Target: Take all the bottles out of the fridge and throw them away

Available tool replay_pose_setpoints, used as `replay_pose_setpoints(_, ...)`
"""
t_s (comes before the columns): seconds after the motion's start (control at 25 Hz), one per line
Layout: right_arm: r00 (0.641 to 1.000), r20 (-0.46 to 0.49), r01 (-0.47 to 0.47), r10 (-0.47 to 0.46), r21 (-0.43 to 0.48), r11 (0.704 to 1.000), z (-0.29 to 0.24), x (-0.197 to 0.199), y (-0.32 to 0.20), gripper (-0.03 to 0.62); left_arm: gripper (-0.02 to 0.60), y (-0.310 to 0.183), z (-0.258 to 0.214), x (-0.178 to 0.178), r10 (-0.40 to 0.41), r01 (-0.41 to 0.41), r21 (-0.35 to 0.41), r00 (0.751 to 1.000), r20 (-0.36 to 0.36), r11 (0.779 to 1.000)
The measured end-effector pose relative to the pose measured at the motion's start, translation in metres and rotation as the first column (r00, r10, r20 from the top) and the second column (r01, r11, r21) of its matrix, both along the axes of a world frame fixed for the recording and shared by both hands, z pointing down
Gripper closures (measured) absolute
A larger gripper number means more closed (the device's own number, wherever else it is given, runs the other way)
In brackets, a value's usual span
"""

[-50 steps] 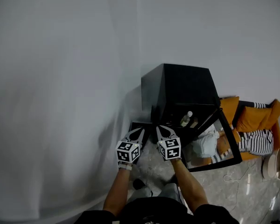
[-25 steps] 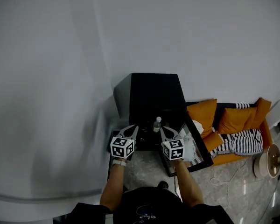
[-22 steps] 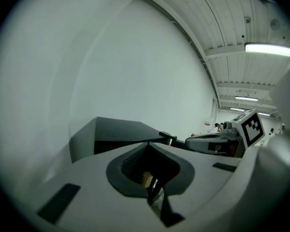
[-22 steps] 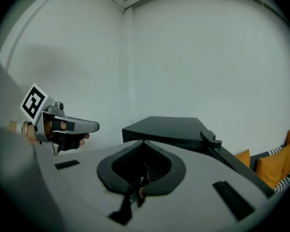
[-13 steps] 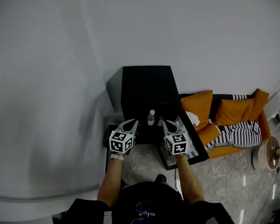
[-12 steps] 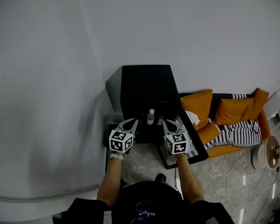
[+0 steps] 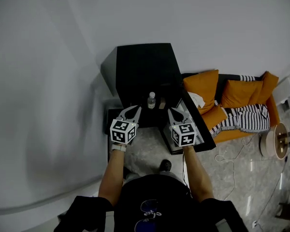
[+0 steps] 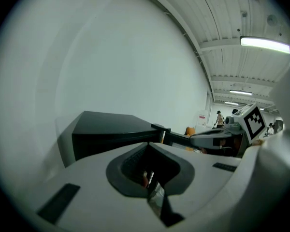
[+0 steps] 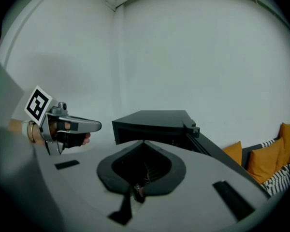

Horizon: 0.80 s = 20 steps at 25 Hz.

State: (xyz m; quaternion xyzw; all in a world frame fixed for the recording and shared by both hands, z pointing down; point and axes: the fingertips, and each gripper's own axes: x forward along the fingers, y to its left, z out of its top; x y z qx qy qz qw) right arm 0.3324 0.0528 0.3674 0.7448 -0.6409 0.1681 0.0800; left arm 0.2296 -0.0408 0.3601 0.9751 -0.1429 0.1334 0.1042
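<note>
The open black fridge [image 7: 144, 66] stands by the far wall. The left claw [image 7: 134, 109] and right claw [image 7: 174, 111] hover near it, both closed and empty. A bottle [image 7: 151, 100] stands in the fridge's open front, between their tips.

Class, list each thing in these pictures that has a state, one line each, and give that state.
Fridge: door open.
Bottle: standing inside the fridge, not held.
Left gripper: shut, empty.
Right gripper: shut, empty.
</note>
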Motion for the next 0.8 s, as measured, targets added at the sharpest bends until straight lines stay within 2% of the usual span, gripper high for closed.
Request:
replay_pose_setpoints(0.4,0.999,0.035,0.004,-0.002,-0.039,0.999,0.030,0.004,0.014,0.587,0.580,0.008,0.035,0.007,-0.011,0.012,-0.015,0.999,0.053,1.000)
replay_pose_setpoints(0.8,0.998,0.064,0.015,-0.012,-0.051,0.999,0.067,0.012,-0.002,0.586,0.580,-0.006,0.083,0.033,-0.005,0.004,0.004,0.994,0.112,1.000)
